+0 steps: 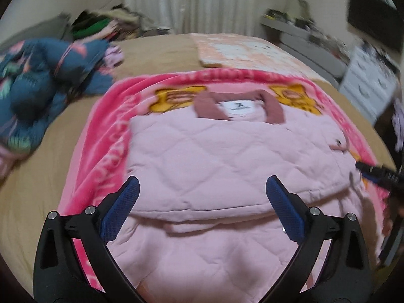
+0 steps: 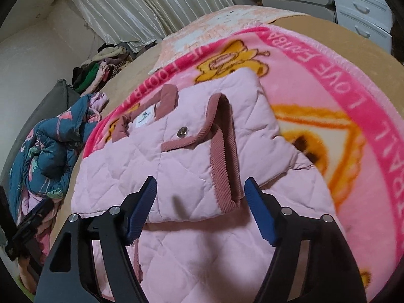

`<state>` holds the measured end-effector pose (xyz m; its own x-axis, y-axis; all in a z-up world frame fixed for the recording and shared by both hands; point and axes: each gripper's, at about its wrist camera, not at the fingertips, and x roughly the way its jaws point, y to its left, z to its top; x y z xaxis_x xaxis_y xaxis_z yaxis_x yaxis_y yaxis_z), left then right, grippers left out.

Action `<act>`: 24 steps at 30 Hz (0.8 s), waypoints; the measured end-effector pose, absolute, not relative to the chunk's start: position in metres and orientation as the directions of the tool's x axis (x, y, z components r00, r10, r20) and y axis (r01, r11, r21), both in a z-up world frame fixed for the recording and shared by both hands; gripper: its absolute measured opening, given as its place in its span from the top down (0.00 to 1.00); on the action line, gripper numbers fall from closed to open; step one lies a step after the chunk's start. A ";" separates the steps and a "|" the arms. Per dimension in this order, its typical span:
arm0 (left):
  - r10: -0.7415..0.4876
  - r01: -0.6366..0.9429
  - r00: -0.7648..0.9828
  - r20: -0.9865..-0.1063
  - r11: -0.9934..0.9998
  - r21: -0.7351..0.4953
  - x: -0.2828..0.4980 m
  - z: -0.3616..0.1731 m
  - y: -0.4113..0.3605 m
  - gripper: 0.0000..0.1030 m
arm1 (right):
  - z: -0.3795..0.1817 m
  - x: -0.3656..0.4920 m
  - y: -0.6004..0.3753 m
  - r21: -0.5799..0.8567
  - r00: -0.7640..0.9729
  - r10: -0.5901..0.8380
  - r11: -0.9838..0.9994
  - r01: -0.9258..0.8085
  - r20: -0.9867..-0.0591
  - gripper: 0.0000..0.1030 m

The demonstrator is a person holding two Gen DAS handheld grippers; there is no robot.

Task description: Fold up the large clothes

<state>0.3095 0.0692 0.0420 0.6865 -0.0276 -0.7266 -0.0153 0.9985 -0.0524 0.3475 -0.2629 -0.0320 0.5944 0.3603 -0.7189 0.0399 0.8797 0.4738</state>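
A pale pink quilted jacket (image 1: 214, 151) with a dusty-rose collar (image 1: 205, 106) lies flat on a bright pink printed blanket (image 1: 108, 131), its sides folded inward. My left gripper (image 1: 203, 180) hovers open over the jacket's lower part, with nothing between its blue pads. In the right wrist view, the jacket (image 2: 197, 252) shows a folded sleeve whose ribbed rose cuff (image 2: 223, 171) lies between the fingers of my right gripper (image 2: 200, 181). Those jaws stand apart and the pads do not press the cuff. The right gripper's tip (image 1: 378, 174) also shows at the right edge of the left wrist view.
The blanket lies on a tan bed (image 1: 38, 189). A crumpled blue floral garment (image 1: 38, 80) sits at the bed's left side, with a pile of clothes (image 1: 96, 25) behind it. A pale patterned cloth (image 1: 240, 50) lies at the bed's far end. White drawers (image 2: 361, 7) stand on the right.
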 end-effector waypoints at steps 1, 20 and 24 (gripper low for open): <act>-0.030 -0.034 0.684 -0.729 0.997 -0.074 0.309 0.041 0.078 0.09 | -0.037 0.350 -0.262 0.477 0.585 0.360 0.878 0.052 -0.726 0.31; -0.062 -0.131 0.657 -0.751 0.972 -0.195 0.344 0.023 0.115 0.09 | 0.032 0.378 -0.236 0.228 0.743 0.263 0.962 -0.151 -0.616 0.84; -0.048 -0.137 0.637 -0.769 0.975 -0.175 0.357 0.013 0.109 0.09 | -0.003 0.382 -0.248 0.266 0.696 0.251 0.960 -0.089 -0.673 0.84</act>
<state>0.3565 0.1093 0.0129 0.6369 -0.0483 -0.7695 -0.1372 0.9750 -0.1748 0.3822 -0.2475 -0.0026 0.6955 0.2514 -0.6731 -0.0891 0.9597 0.2664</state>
